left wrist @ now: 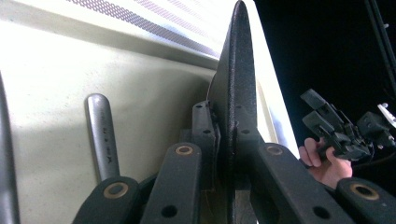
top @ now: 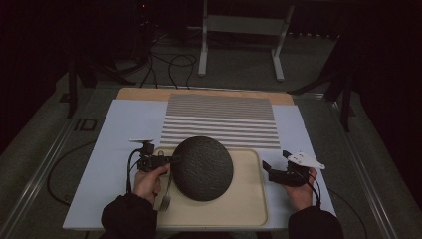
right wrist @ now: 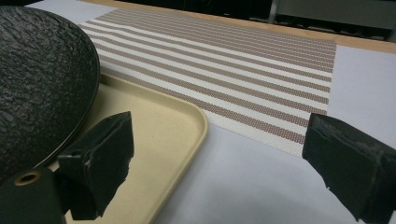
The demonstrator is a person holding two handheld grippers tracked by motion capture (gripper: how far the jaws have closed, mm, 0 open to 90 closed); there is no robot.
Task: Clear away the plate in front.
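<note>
My left gripper (top: pixel 166 160) clamps the left rim of the black plate (top: pixel 203 168), tilting it on edge above the beige tray (top: pixel 249 199). My right gripper (top: pixel 274 167) rests beside the tray, jaws wide apart. 1 fork (top: pixel 166 194) lies beneath, handle pointing away.

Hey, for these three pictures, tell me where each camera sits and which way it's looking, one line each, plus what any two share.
High view: above the person's side, looking forward and down on the beige tray; both hands and forearms enter from below.
Left gripper view: rides the left gripper, looking along jaws shut on the rim of the black plate; the fork lies beside them.
Right gripper view: rides the right gripper, jaws open, facing the striped placemat.
Shared: all show the plate and tray.
</note>
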